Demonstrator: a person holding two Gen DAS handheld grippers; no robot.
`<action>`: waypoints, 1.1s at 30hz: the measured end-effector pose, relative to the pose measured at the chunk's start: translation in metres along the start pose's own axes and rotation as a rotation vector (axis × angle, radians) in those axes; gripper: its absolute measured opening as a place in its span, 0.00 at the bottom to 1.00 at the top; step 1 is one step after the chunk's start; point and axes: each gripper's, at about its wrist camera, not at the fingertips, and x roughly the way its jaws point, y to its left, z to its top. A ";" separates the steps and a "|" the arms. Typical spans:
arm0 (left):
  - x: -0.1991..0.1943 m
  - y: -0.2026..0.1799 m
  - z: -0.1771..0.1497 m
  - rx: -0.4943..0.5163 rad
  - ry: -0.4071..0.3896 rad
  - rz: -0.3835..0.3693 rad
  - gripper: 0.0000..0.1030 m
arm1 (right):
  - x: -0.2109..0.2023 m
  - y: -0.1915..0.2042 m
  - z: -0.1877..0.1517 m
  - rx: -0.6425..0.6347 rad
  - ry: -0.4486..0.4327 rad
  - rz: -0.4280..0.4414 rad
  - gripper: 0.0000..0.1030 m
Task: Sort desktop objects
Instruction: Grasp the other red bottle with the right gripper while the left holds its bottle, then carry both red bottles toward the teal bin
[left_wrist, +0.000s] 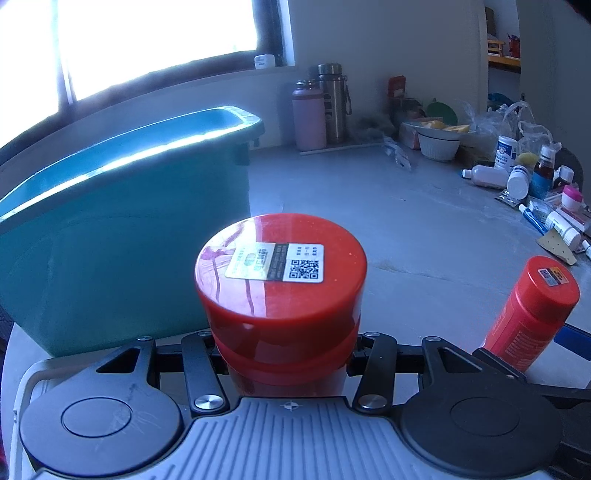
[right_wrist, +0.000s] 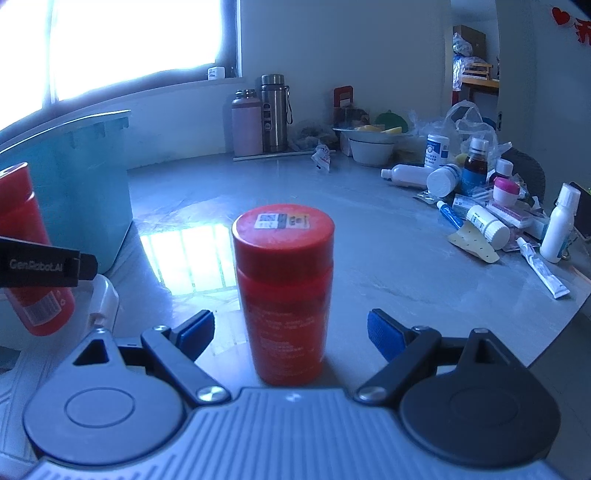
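My left gripper (left_wrist: 286, 350) is shut on a red bottle (left_wrist: 280, 280) with a QR sticker on its cap, held upright next to the teal bin (left_wrist: 122, 206). This bottle also shows at the left edge of the right wrist view (right_wrist: 29, 251), with the left gripper's black finger (right_wrist: 44, 271) across it. My right gripper (right_wrist: 291, 328) is open, its blue pads (right_wrist: 384, 334) on either side of a second red bottle (right_wrist: 286, 295) that stands upright on the grey table (right_wrist: 369, 236). That second bottle shows at the right of the left wrist view (left_wrist: 532, 310).
A pile of medicine bottles, tubes and packets (right_wrist: 487, 206) lies at the right. Two flasks (right_wrist: 262, 114) and a white bowl (right_wrist: 371, 149) stand by the back wall. The teal bin (right_wrist: 74, 177) stands at the left under a bright window.
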 end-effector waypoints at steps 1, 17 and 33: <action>0.001 0.000 0.000 0.000 0.001 0.002 0.49 | 0.002 0.000 0.000 0.000 0.001 0.001 0.87; 0.014 0.000 0.006 -0.006 0.001 0.006 0.49 | 0.034 0.004 0.005 -0.001 0.014 0.010 0.87; 0.032 0.006 0.008 -0.028 0.016 0.010 0.49 | 0.059 0.011 0.010 0.002 0.011 0.006 0.64</action>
